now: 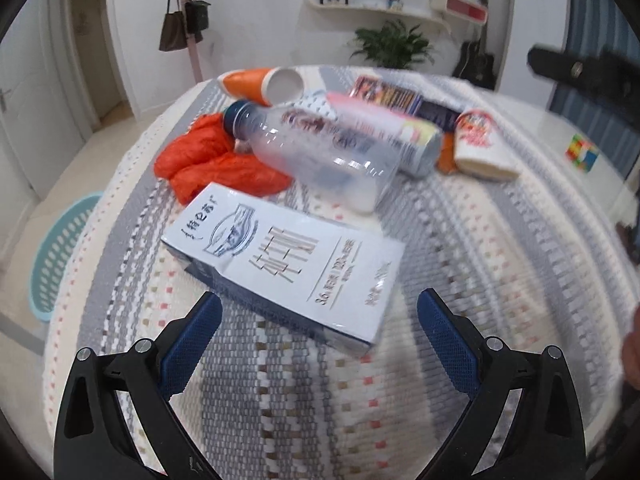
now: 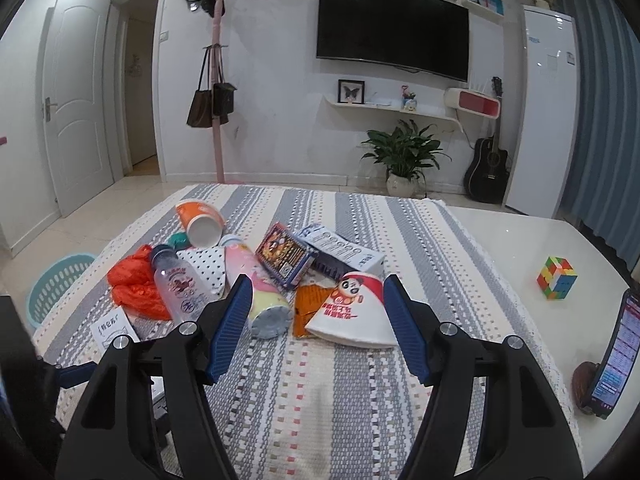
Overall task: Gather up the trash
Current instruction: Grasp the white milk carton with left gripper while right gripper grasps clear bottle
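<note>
Trash lies heaped on a striped tablecloth point(image 2: 320, 392). My left gripper point(image 1: 320, 312) is open and hovers just above a flat white and blue carton point(image 1: 288, 264), whose near corner sits between the fingers without touching the pads. Behind the carton lie a clear plastic bottle point(image 1: 320, 152), an orange plastic bag point(image 1: 216, 160), a pastel can point(image 1: 404, 140) and a red and white paper cup point(image 1: 480, 144). My right gripper point(image 2: 318, 316) is open with nothing between its fingers, just short of the red and white cup point(image 2: 352, 312) and the pastel can point(image 2: 260, 296).
A teal laundry basket point(image 1: 60, 256) stands on the floor left of the table. An orange and white cup point(image 2: 200, 220), a dark snack box point(image 2: 286, 256) and a white leaflet point(image 2: 344, 250) lie farther back. A colour cube point(image 2: 557, 278) and a phone point(image 2: 616, 352) sit on the bare tabletop at right.
</note>
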